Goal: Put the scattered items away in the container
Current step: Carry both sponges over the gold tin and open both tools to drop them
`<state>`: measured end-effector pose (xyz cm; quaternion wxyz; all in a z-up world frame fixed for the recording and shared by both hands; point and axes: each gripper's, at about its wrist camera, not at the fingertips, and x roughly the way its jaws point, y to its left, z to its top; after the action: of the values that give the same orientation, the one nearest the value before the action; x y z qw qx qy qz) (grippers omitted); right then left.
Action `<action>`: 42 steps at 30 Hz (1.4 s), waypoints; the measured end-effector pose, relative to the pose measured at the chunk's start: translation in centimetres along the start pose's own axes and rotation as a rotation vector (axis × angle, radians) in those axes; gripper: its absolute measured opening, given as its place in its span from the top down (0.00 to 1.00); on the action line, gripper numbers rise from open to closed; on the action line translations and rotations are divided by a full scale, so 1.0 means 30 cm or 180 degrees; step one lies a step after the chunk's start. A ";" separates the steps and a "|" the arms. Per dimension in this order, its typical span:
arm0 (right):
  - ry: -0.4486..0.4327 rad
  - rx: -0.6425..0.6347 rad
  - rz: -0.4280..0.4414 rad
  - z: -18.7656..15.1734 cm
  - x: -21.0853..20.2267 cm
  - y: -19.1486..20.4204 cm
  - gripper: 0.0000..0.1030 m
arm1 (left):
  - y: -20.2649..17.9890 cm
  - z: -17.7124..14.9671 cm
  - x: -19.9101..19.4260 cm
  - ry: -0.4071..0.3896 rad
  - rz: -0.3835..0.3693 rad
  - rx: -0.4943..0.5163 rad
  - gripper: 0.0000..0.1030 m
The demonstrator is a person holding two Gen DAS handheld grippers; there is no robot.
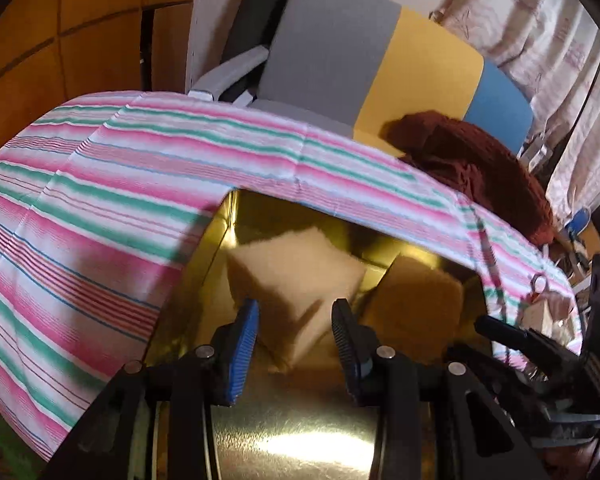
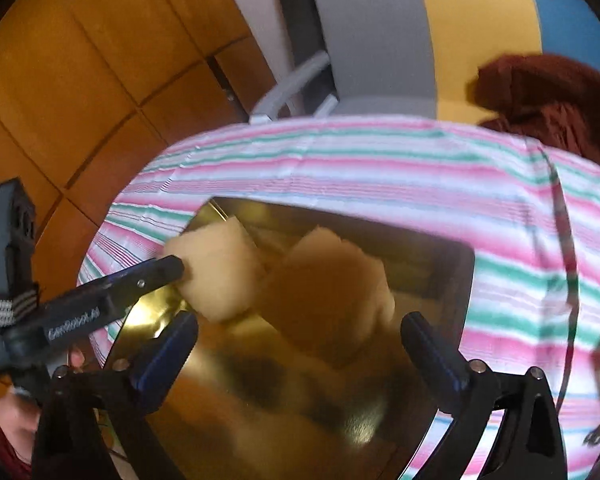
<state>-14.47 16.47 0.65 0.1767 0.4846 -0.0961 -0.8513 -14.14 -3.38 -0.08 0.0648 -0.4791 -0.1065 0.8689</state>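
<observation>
A shiny gold metal tin point(image 1: 292, 440) point(image 2: 440, 264) stands on the striped tablecloth. A pale cream sponge block point(image 1: 296, 276) point(image 2: 220, 276) sits over the tin. My left gripper point(image 1: 296, 320) is above the tin with its jaws around the near corner of this block; contact is unclear. A second tan sponge block point(image 1: 416, 300) point(image 2: 332, 296) lies in the tin to the right. My right gripper point(image 2: 300, 340) is wide open and empty just above that block. The left gripper's finger point(image 2: 156, 276) shows in the right wrist view touching the cream block.
The pink, green and white striped cloth point(image 1: 100, 208) point(image 2: 380, 160) covers the table. A dark red knitted garment point(image 1: 480, 168) point(image 2: 548, 96) lies at the far right edge. A chair with a grey, yellow and blue cover point(image 1: 340, 52) stands behind the table. Small items point(image 1: 544, 304) lie right of the tin.
</observation>
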 end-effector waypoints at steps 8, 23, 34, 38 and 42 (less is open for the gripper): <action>0.0107 0.0346 0.0004 0.010 0.089 -0.060 0.35 | 0.019 0.006 0.067 0.0034 0.0201 -0.0123 0.63; 0.0102 -0.0077 -0.0116 0.096 0.201 0.080 0.35 | 0.053 -0.010 -0.002 -0.0211 0.0023 -0.0274 0.63; 0.0031 -0.0412 -0.0136 0.101 0.256 0.150 0.23 | 0.057 -0.071 -0.048 -0.0287 0.0132 -0.0251 0.63; -0.0094 -0.0383 -0.0169 0.089 0.189 0.145 0.19 | 0.060 -0.087 -0.057 -0.0295 0.0117 -0.0272 0.63; -0.0342 -0.0282 -0.0201 0.056 0.073 0.131 0.19 | 0.044 -0.105 -0.069 -0.0277 0.0092 -0.0256 0.63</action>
<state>-16.12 11.99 1.08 0.1656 0.4327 -0.0523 -0.8846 -10.38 -4.73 -0.35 0.0282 -0.4446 -0.1371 0.8847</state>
